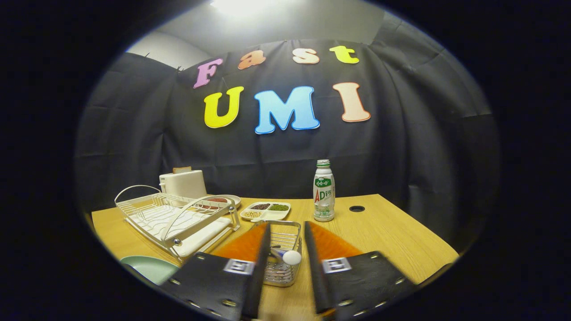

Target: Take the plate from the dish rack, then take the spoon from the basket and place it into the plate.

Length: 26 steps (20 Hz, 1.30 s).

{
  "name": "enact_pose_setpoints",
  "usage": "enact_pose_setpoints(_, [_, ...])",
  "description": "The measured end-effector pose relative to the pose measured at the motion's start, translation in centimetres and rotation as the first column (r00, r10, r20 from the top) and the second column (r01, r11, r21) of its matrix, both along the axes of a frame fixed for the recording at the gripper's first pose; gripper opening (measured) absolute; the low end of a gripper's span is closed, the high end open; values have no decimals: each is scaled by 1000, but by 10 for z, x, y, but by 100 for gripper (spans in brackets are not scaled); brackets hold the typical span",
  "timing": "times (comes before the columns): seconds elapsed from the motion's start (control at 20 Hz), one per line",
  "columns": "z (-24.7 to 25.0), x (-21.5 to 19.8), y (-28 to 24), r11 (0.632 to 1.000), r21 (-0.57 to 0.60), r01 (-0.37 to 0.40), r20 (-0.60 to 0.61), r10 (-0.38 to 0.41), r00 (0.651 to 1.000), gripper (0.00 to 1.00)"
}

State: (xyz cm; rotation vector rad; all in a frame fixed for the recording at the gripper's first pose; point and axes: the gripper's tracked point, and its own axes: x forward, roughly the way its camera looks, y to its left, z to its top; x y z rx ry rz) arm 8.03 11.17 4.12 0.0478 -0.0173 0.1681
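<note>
gripper view: we see gripper (pixel 286 249) fingers parted, holding nothing. spoon (pixel 286 256) in wire basket (pixel 282 261) between them, near table's front edge. plate (pixel 151 269) on table, front-left, before empty dish rack (pixel 177 218). we judge spoon step in hand; next: ease forward, close on spoon handle.

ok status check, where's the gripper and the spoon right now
Gripper open, fingers either side of the wire basket. Spoon in the basket, between the fingers, ungripped. Plate on the table beside the dish rack. Nothing blocking.
</note>
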Motion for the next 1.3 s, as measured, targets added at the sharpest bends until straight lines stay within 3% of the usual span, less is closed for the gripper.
enact_pose_setpoints(0.1, [-2,-3,6,999,15,-32,-5,32,999,25])
enact_pose_setpoints(0.2, [-2,-5,9,999,24,-41,-3,41,999,25])
enact_pose_setpoints(0.25, [-4,-5,13,998,32,-45,-13,46,999,11])
enact_pose_setpoints(0.4, [2,-6,10,1000,7,-19,-18,19,1000,10])
enact_pose_setpoints(0.45, [4,-9,12,1000,5,-30,-32,30,999,5])
enact_pose_setpoints(0.8, [38,-15,6,1000,-12,1,-21,-1,1000,5])
enact_pose_setpoints(1.3, [118,-61,19,995,-40,-86,-21,86,996,5])
